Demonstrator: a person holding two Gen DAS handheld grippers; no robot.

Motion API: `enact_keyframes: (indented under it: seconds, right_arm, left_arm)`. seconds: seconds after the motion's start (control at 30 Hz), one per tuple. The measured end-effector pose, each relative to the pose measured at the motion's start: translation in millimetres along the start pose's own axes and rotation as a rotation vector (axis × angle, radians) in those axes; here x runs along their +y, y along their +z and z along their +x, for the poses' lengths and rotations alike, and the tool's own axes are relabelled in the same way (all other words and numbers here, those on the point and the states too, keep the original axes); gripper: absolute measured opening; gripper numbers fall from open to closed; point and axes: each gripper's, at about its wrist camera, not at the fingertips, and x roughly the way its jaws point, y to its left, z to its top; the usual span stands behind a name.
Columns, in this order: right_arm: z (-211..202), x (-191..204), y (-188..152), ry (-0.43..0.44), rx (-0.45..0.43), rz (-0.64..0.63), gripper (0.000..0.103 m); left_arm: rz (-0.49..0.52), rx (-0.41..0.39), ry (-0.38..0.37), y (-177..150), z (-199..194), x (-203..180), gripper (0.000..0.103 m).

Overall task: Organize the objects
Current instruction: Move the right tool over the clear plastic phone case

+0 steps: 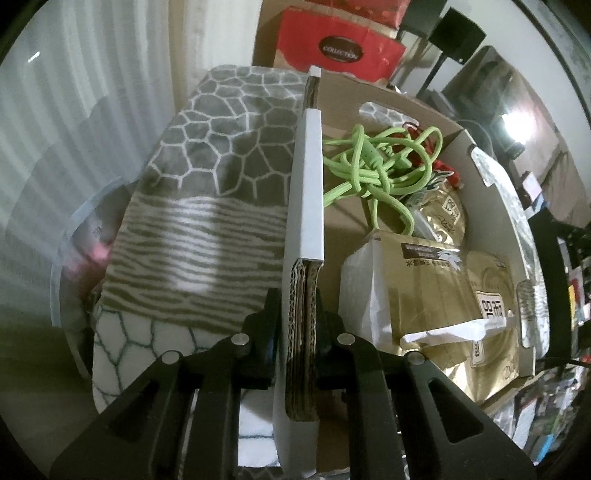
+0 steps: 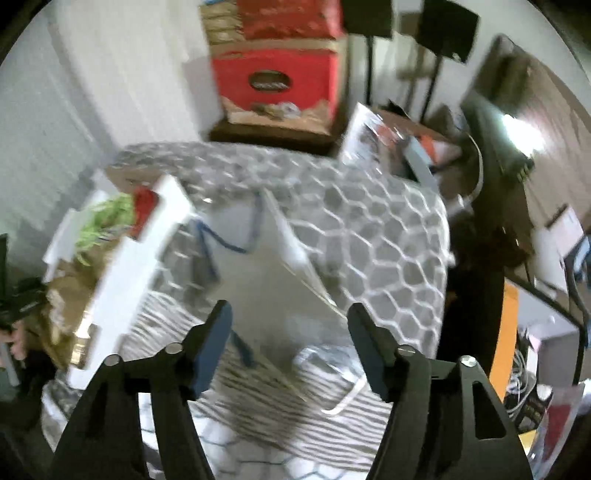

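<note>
- It looked like a cluttered room in a home.
- A fleece blanket [image 2: 369,221] with a honeycomb pattern covered a soft surface.
- Red boxes [image 2: 277,81] were stacked by a white wall.
- Speakers on stands [image 2: 448,29] stood behind.

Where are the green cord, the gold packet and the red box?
green cord [image 1: 373,166], left wrist view, tangled middle.
gold packet [image 1: 436,291], left wrist view, flat front face.
red box [image 1: 332,48], left wrist view, front face with oval label.
</note>
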Motion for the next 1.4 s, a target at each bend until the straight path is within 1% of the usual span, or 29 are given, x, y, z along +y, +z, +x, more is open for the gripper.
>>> enact_keyframes:
  seconds: [0.1, 0.2, 0.23, 0.3, 0.4, 0.43, 0.5, 0.57, 0.63, 0.67, 0.73, 0.8, 0.87, 0.93, 1.0, 1.1, 1.17, 1.2, 1.3, 1.33, 1.37, 1.4]
  right_arm:
    - [11.5, -9.2, -11.9, -0.030, 0.020, -0.012, 0.067]
    - [18.3, -9.4, -20.4, -0.073, 0.024, -0.060, 0.067]
    - [19.3, -9.0, -22.7, -0.076, 0.027, -0.065, 0.067]
    - [24.5, -13.5, -25.4, -0.083, 0.044, -0.054, 0.070]
    - [31.2, -20.0, -27.8, -0.093, 0.063, -0.025, 0.070]
    - [32.7, -21.4, -29.0, -0.091, 0.067, -0.015, 0.070]
    - [31.3, -21.8, -33.2, -0.046, 0.058, 0.003, 0.070]
    - [27.5, -14.7, -36.9, -0.012, 0.046, -0.018, 0.070]
    - [25.2, -3.0, -39.3, -0.017, 0.038, -0.074, 0.071]
    - [24.9, 2.0, -39.7, -0.026, 0.035, -0.104, 0.073]
    - [25.3, 9.9, -37.5, -0.046, 0.031, -0.159, 0.087]
    - [28.0, 12.3, -34.3, -0.037, 0.043, -0.198, 0.091]
    - [35.1, 13.1, -29.9, -0.023, 0.089, -0.245, 0.094]
    - [43.5, 13.7, -26.8, -0.050, 0.117, -0.285, 0.097]
    - [52.5, 15.9, -24.3, -0.076, 0.147, -0.329, 0.097]
    - [62.4, 21.5, -22.5, -0.044, 0.194, -0.367, 0.097]
    - [68.8, 25.6, -23.3, -0.055, 0.208, -0.406, 0.098]
    - [72.4, 27.1, -22.8, -0.061, 0.216, -0.423, 0.101]
    - [76.2, 23.8, -18.8, -0.043, 0.228, -0.407, 0.102]
    - [77.3, 21.8, -18.1, -0.028, 0.237, -0.393, 0.101]
    - [78.2, 20.4, -18.3, -0.018, 0.241, -0.386, 0.096]
    - [78.0, 18.0, -18.9, 0.019, 0.249, -0.365, 0.093]
  left_arm:
    - [0.006, -0.002, 0.012, 0.6, 0.4, -2.3, 0.012]
    - [0.009, -0.002, 0.015, 1.2, 0.7, -2.0, 0.012]
    - [0.008, -0.002, 0.015, 1.4, 0.9, -1.8, 0.012]
    - [0.005, -0.002, 0.013, 1.8, 0.8, -0.3, 0.012]
    - [0.006, -0.002, 0.013, 1.9, 0.9, -0.3, 0.012]
    - [0.006, -0.001, 0.012, 2.1, 0.6, 0.4, 0.012]
    - [0.007, -0.001, 0.011, 2.3, 0.5, 0.6, 0.012]
    - [0.011, -0.001, 0.013, 2.7, 0.6, 0.4, 0.012]
    - [0.012, -0.002, 0.013, 1.9, 0.4, -0.1, 0.012]
    - [0.012, -0.003, 0.013, 1.7, 0.3, -0.2, 0.012]
    - [0.013, -0.003, 0.012, 1.2, -0.1, 0.1, 0.012]
    - [0.012, -0.002, 0.013, 1.3, 0.0, -0.3, 0.012]
    - [0.014, -0.001, 0.014, 1.1, 0.0, -0.8, 0.012]
    - [0.014, -0.002, 0.015, 1.1, 0.0, -0.6, 0.012]
    - [0.014, -0.001, 0.015, 1.0, -0.2, -0.7, 0.012]
    - [0.014, -0.001, 0.015, 1.2, -0.2, -0.8, 0.012]
    - [0.014, -0.001, 0.015, 1.1, -0.2, -0.9, 0.012]
    - [0.013, -0.002, 0.015, 1.2, -0.2, -0.8, 0.012]
    - [0.012, -0.001, 0.014, 1.2, -0.2, -0.5, 0.012]
    - [0.013, -0.002, 0.015, 1.2, -0.1, -0.4, 0.012]
    - [0.013, -0.002, 0.014, 1.3, -0.1, -0.3, 0.012]
    - [0.012, -0.002, 0.014, 1.2, 0.0, -0.2, 0.012]
